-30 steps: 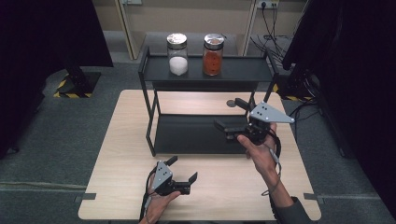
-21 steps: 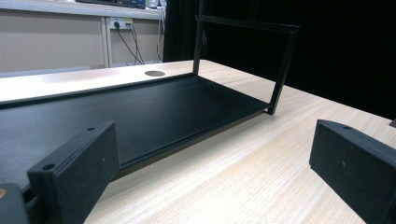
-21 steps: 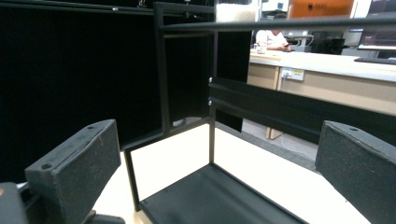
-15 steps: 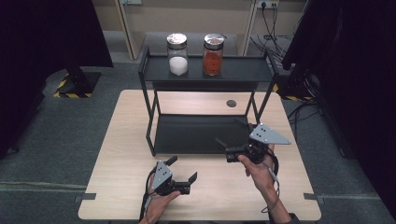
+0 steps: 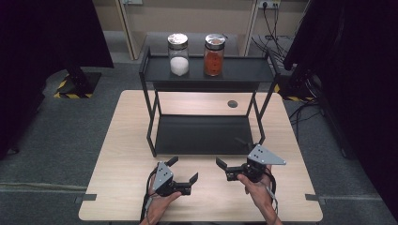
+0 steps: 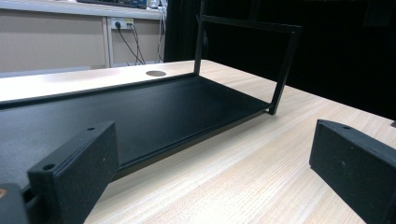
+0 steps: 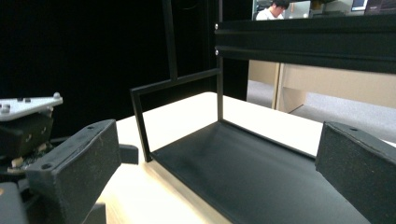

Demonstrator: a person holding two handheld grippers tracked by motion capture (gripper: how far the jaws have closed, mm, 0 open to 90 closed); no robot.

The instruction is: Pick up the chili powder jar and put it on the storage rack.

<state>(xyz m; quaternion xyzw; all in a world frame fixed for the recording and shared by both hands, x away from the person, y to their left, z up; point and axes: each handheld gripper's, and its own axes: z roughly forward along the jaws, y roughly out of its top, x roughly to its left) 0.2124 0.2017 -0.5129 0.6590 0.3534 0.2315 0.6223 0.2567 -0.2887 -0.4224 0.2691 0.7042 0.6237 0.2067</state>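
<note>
A black two-tier rack [image 5: 151, 84] stands at the middle of the wooden table [image 5: 126, 122]. On its top shelf are a jar of white powder [image 5: 178, 54] and a jar of orange-red powder [image 5: 214, 55]. My left gripper [image 5: 184, 169] is open and holds nothing, low over the table in front of the rack. My right gripper [image 5: 231, 152] is open too, near the rack's front right leg. In the left gripper view the left gripper [image 6: 215, 172] faces the bare lower shelf [image 6: 140, 107]. In the right gripper view the right gripper [image 7: 217, 172] faces the lower shelf [image 7: 261, 172], below the top shelf [image 7: 303, 42].
A round cable hole [image 5: 232, 103] lies in the table behind the rack. Black curtains flank both sides. Cables and wall sockets [image 6: 119, 23] line the far wall. The left gripper [image 7: 23, 121] shows at the left of the right gripper view. A person [image 7: 273, 9] sits far behind.
My right gripper has come down and back from beside the rack's right side to the table front, nearer the person. The left gripper has stayed put.
</note>
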